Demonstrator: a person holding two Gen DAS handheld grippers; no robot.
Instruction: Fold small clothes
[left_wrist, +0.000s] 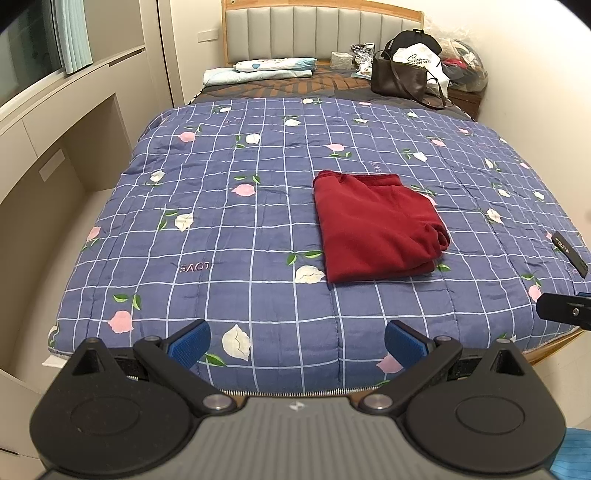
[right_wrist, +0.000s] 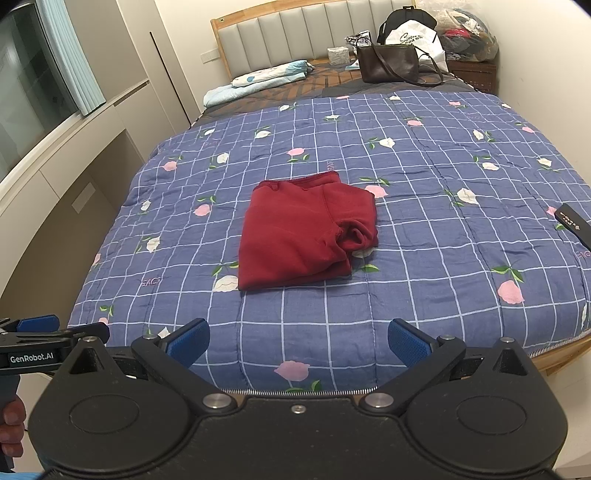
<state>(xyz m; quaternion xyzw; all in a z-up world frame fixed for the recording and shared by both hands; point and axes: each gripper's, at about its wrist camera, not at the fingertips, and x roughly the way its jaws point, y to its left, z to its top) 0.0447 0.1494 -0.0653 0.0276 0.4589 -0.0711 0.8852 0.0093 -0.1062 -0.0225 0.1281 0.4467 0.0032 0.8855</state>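
I see the red garment (left_wrist: 376, 225) lying folded into a rough rectangle near the middle of the blue checked quilt (left_wrist: 229, 229) on the bed, well ahead of both tools. My left gripper (left_wrist: 297, 345) and right gripper (right_wrist: 298, 343) hover over the near edge of the quilt — fingers spread wide, holding nothing.

The red garment (left_wrist: 376, 225) is soft, matt fleecy cloth. The quilt (left_wrist: 229, 229) under it is stitched, slightly puckered cotton-like fabric. The headboard (left_wrist: 317, 33) has smooth padded panels in a wood frame. The left tongs (left_wrist: 297, 345) are matt black plastic with ribbed blue pads (left_wrist: 190, 345) and shiny metal pivots.
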